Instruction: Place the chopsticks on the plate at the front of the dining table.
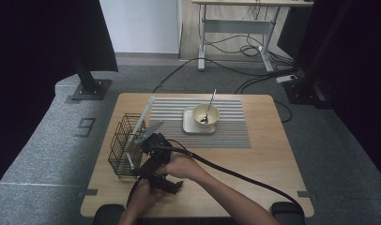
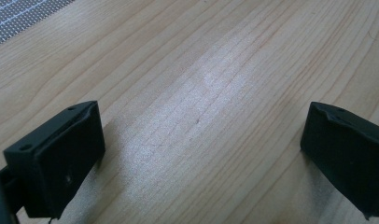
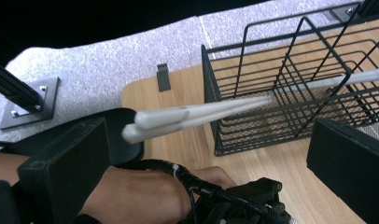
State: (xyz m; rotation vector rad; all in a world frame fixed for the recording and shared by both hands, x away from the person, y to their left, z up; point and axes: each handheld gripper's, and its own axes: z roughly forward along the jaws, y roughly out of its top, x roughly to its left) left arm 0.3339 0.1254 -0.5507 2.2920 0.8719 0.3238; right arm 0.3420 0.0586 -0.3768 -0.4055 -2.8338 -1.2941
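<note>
At desk (image 1: 254,159) front-left edge: both claws sitting released.
Left claw (image 2: 201,140): hovering over bare wood.
Right claw (image 3: 201,154): facing wire basket (image 3: 290,84), chopsticks (image 3: 197,116) protruding.

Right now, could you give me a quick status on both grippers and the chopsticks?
Both grippers open: left gripper over bare table, right gripper empty. Chopsticks lean in wire basket. Nothing blocking.

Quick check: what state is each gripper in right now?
Left gripper: open, nothing between its tongs, over bare table.
Right gripper: open, not gripping the chopsticks leaning in the wire basket.
</note>
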